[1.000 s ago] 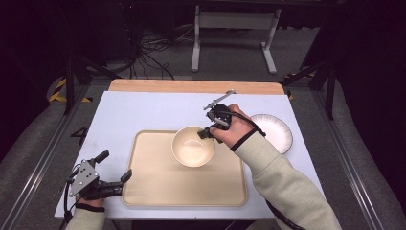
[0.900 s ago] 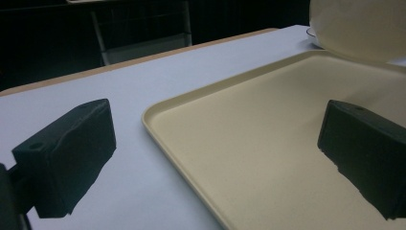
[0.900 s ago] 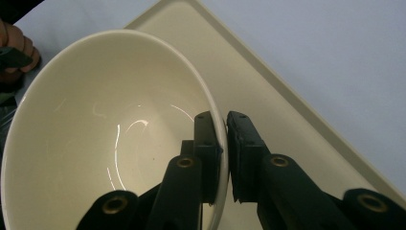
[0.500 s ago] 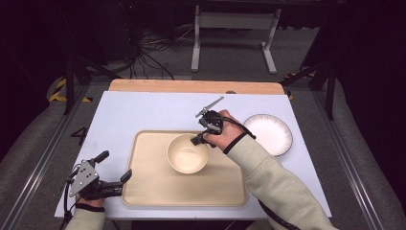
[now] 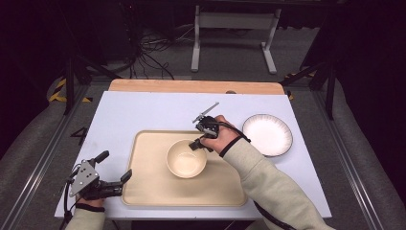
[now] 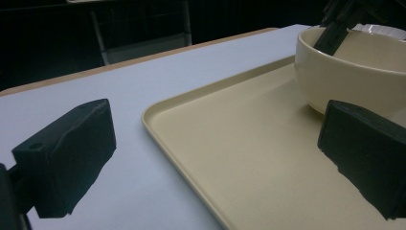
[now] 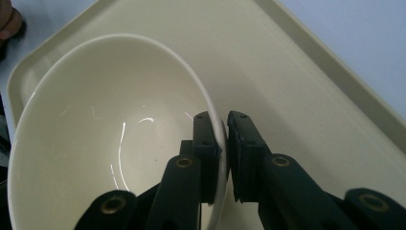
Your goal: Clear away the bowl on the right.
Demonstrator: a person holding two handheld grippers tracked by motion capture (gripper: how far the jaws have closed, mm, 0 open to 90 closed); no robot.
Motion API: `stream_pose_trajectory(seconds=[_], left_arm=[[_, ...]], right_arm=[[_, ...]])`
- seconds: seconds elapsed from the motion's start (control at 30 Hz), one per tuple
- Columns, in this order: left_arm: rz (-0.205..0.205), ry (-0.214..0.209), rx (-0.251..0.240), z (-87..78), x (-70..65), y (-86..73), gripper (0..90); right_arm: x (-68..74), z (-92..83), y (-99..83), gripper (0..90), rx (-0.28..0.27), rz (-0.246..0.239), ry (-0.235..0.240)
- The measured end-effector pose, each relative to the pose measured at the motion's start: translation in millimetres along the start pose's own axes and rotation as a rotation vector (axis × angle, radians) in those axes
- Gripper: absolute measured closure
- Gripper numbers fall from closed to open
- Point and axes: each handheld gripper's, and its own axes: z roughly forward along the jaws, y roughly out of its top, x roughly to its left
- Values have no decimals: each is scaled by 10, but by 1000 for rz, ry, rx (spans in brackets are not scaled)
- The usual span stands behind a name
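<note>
On the beige tray (image 5: 143,189), mid-table, the cream bowl (image 5: 186,158) looks stiff, glossy, breakable; right gripper (image 7: 224,143) pinches its right rim. Left gripper (image 6: 215,158) gapes, empty, near-left.

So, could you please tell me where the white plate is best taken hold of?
Grip the plate by its raised rim, on the edge nearest the person, coming in low from that side. It lies flat on the table and is shallow, so one jaw must slip under the lip.

Bowl (image 5: 186,158) on tray (image 5: 143,177), centre of the counter's (image 5: 143,110) near edge; plate (image 5: 267,134) right of tray, toward the right edge.
</note>
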Motion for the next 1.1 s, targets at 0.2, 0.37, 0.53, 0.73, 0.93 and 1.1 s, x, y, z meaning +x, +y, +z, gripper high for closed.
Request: stream_pose_trajectory(seconds=[0.2,0.37,0.53,0.73,0.93,1.1], left_arm=[[1,0,1,0,1,0,2],[2,1,2,1,0,0,2],[2,0,2,1,-1,0,2],[3,1,3,1,-2,0,2],[4,1,4,1,-1,1,2],[2,0,3,1,-6,-1,2]], right_arm=[[-25,54,-19,820,10,12,8],[-51,82,-33,820,15,27,14],[-71,92,-39,822,16,28,18],[-91,121,-50,812,5,28,9],[-83,113,-52,681,-32,-1,-30],[-87,104,-74,526,-76,-24,-62]])
